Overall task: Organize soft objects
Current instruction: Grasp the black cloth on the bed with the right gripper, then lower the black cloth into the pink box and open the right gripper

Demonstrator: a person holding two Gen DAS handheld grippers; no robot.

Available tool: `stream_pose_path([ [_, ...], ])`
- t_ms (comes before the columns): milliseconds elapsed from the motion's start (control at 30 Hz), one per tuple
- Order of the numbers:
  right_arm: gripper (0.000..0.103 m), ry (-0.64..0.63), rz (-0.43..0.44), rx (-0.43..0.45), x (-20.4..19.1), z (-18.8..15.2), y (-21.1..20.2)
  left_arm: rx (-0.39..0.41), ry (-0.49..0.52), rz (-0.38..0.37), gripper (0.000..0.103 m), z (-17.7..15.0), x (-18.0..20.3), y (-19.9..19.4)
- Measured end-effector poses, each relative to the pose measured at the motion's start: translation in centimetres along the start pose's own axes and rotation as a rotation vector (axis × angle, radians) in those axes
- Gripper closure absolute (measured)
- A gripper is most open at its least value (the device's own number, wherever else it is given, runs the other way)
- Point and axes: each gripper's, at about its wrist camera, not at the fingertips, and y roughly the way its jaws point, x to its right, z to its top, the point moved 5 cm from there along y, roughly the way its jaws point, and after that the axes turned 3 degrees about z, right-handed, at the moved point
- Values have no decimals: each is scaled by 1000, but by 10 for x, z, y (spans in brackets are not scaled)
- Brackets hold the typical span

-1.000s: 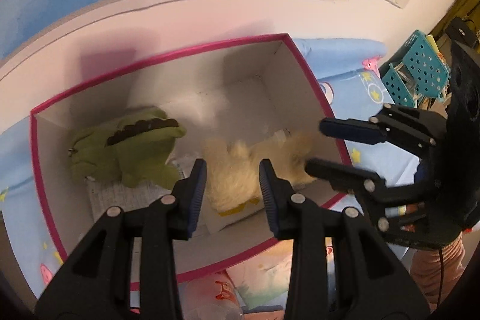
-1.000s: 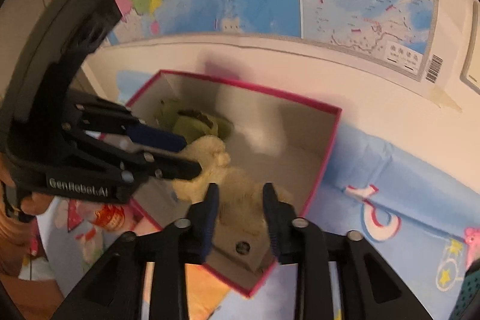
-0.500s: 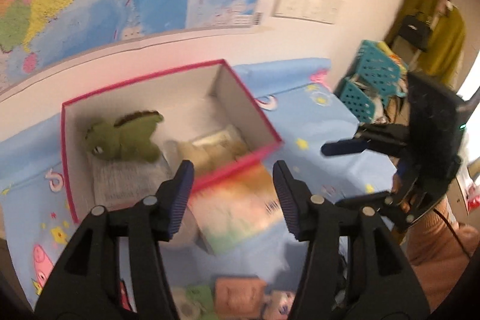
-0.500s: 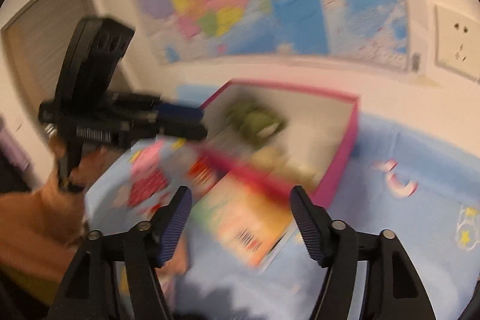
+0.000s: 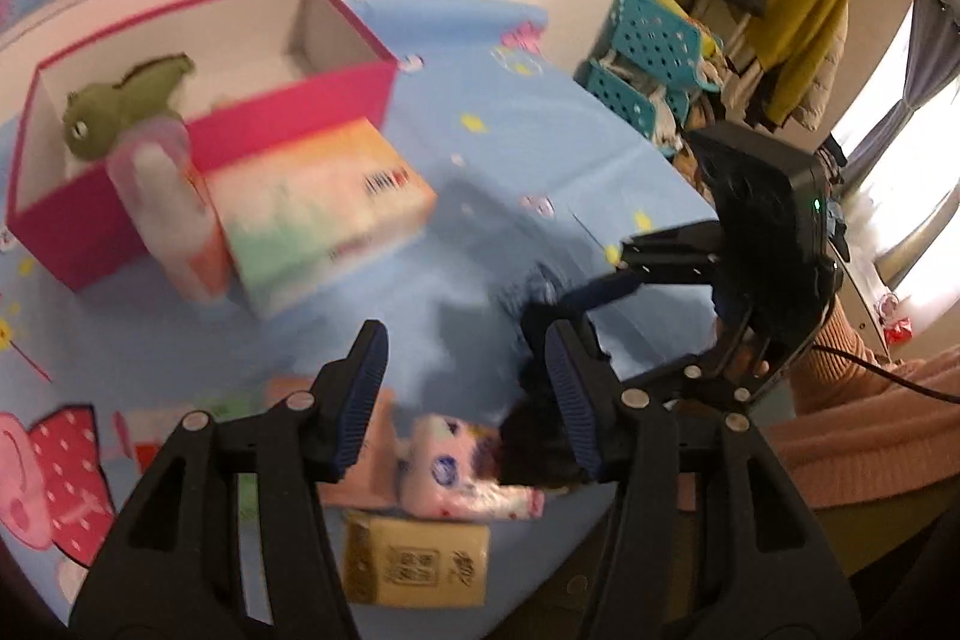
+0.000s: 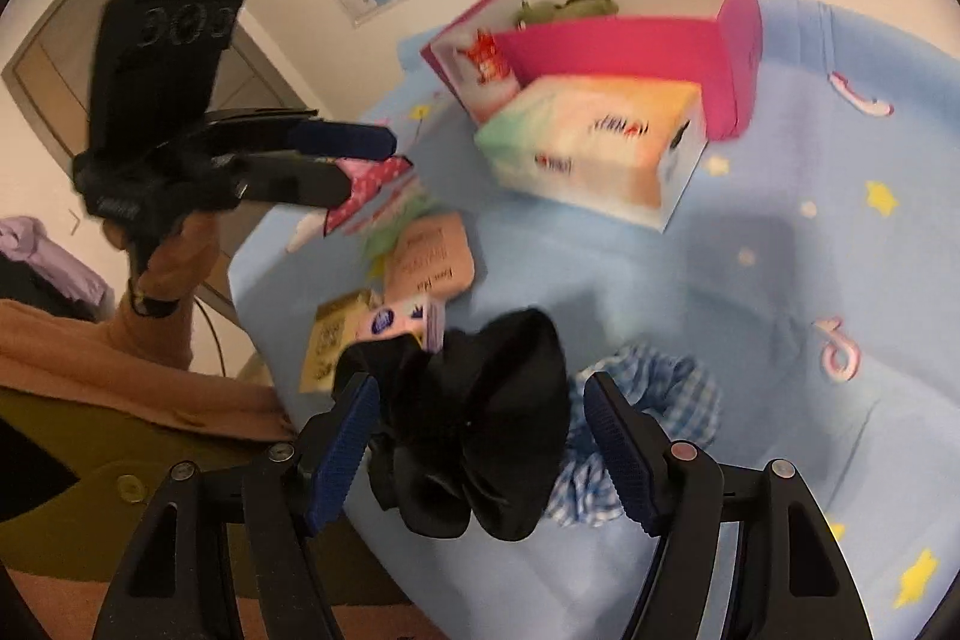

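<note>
So both grippers' jaws are wide and empty: right gripper (image 6: 480, 451) straddles the black scrunchie (image 6: 480, 424), left gripper (image 5: 465, 394) just beside it.

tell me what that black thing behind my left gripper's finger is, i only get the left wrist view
observer: from the right wrist view it's a black fabric bow lying on the blue cloth.
operator: is the right gripper gripping it
observer: no. The right gripper has its jaws either side of the bow with a gap on each side; they have just been opening.
operator: anything else soft next to it
observer: yes, a blue and white checked fabric piece lies right beside the bow, partly behind it.
</note>
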Motion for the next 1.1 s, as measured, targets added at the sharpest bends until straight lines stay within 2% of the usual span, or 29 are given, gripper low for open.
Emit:
stream_pose_path([
  [167,34,-38,3,-9,-8,3,14,-21,-18,-36,46,-19,6,3],
  [200,44,-37,6,-12,-9,3,15,-20,-24,-40,46,-22,6,3],
  [267,78,-29,11,-10,-7,0,16,-24,-41,-58,46,-28,5,4],
  [333,87,-8,3,10,-3,0,11,-30,-58,-77,46,-33,2,6],
  [433,90,26,17,63,0,4,-2,-45,-65,-106,45,-37,3,8],
  [567,91,31,14,144,-5,16,-20,-62,-23,-139,39,-42,16,16],
  [800,91,-2,-4,230,-14,44,-42,-33,11,-113,39,-23,24,32],
  [967,91,-47,-19,276,-18,73,-55,38,5,-60,58,8,13,22],
  [1100,91,-97,-53,318,-17,108,-66,101,-1,-10,61,35,0,9],
])
